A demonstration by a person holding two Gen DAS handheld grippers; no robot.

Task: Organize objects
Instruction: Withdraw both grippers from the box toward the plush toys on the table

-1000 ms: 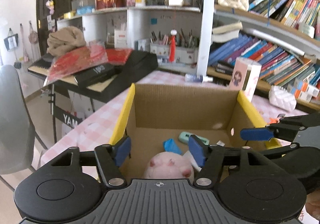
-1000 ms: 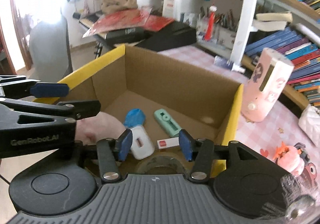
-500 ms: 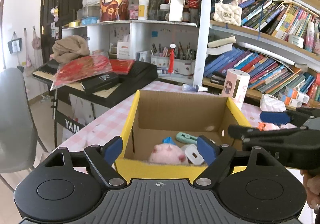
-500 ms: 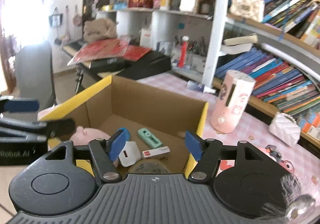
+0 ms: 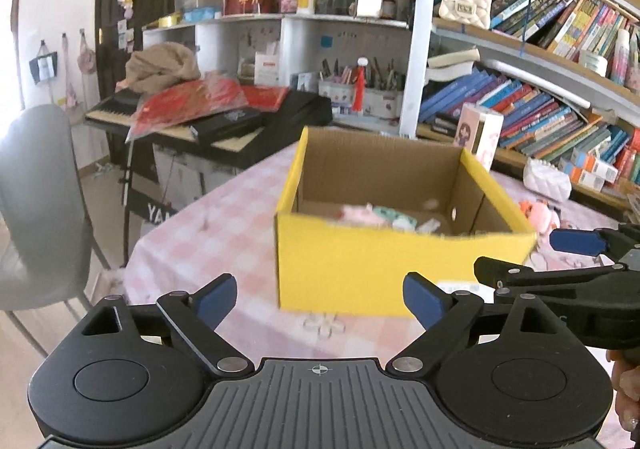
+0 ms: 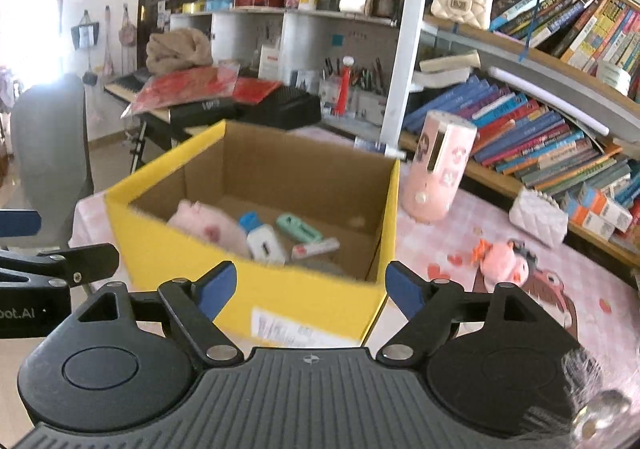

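On the pink checked desk (image 6: 500, 217) stood the yellow-sided cardboard box (image 6: 256, 281), holding a pink plush pig (image 6: 204, 225), a white and blue bottle (image 6: 264, 245), a mint-green stapler-like piece (image 6: 298, 227) and a small red and white tube (image 6: 316, 247). Both the left tongs (image 5: 320, 299) and the right tongs (image 6: 310, 285) hung in front of the box, spread wide and gripping nothing. A small pink plush toy (image 6: 502, 263) and a tall pink cylinder (image 6: 438, 169) lay outside it. Reaching for either risked knocking the cylinder over, since it stood just beside the box.
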